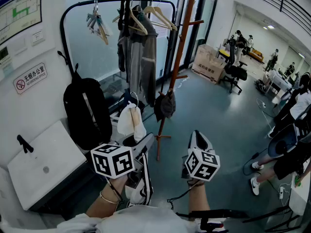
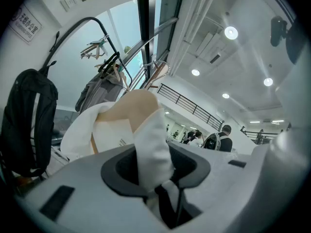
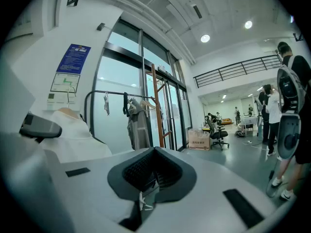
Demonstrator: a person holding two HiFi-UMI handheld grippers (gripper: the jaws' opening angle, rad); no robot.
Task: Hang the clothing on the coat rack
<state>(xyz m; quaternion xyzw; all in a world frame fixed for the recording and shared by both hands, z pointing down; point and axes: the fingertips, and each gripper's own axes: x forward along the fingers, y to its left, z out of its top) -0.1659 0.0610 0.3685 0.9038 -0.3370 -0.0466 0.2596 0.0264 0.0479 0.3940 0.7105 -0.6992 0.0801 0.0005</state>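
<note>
My left gripper [image 1: 144, 143] is shut on a white garment with a tan inner collar [image 1: 131, 120], which bunches up above the jaws. In the left gripper view the cloth [image 2: 141, 130] runs down between the pads of the left gripper [image 2: 156, 176]. My right gripper [image 1: 199, 141] is alongside it to the right; its jaws [image 3: 155, 174] look shut with nothing held. The wooden coat rack [image 1: 182, 57] stands just ahead, a dark item [image 1: 165, 106] hanging from a lower peg. The rack's pole [image 3: 156, 106] shows upright in the right gripper view, with the white garment [image 3: 73, 135] at that view's left.
A black metal rail [image 1: 97, 6] left of the rack carries hangers and a grey garment [image 1: 141, 57]. A black backpack [image 1: 87, 113] hangs by the wall above a white cabinet [image 1: 41, 166]. Cardboard boxes [image 1: 209, 62], an office chair [image 1: 233, 74] and people stand further right.
</note>
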